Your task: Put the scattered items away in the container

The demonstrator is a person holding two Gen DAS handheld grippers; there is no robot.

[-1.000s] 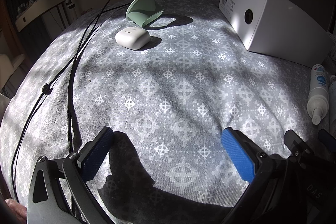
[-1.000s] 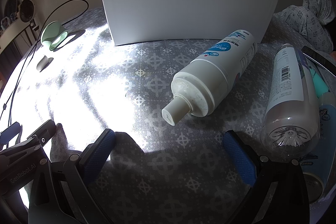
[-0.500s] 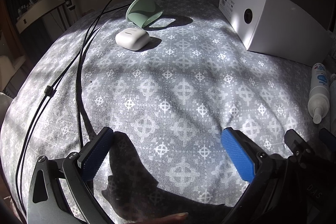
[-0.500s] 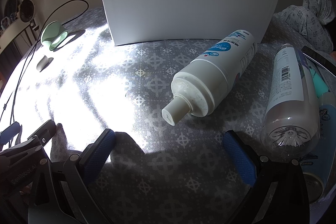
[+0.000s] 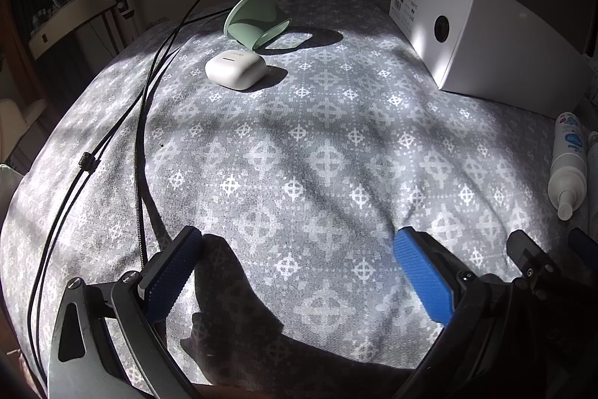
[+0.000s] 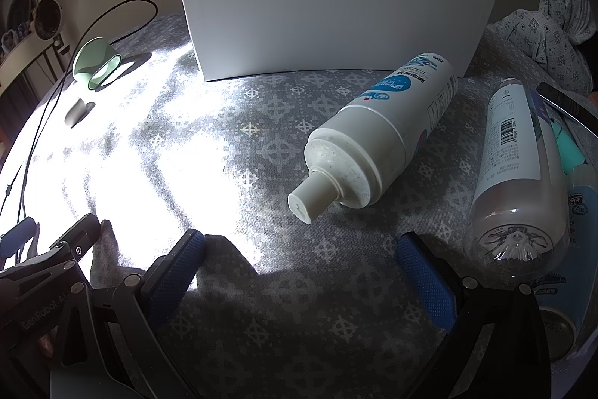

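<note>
Your white box stands upright at the far side of the patterned bedcover, its long blank face toward your right gripper and its end face, with a dark round hole, toward your left. Just in front of it the white foam pump bottle lies on its side, nozzle pointing back at you, its base near the foot of the box. Beside that, to the right, the clear bottle with the barcode label lies on its side too, bottom end toward you, resting against a pile of other packs at the edge that are too cropped to name.

Your right gripper hovers low over the cover with the 2 blue pads spread wide and nothing between them, the pump nozzle just ahead of the gap. Your left gripper is spread wide as well, empty, over bare fabric.

Well ahead of your left, the white earbud case sits closed, with the mint green holder just behind it. A black cable trails down the left side of the cover
</note>
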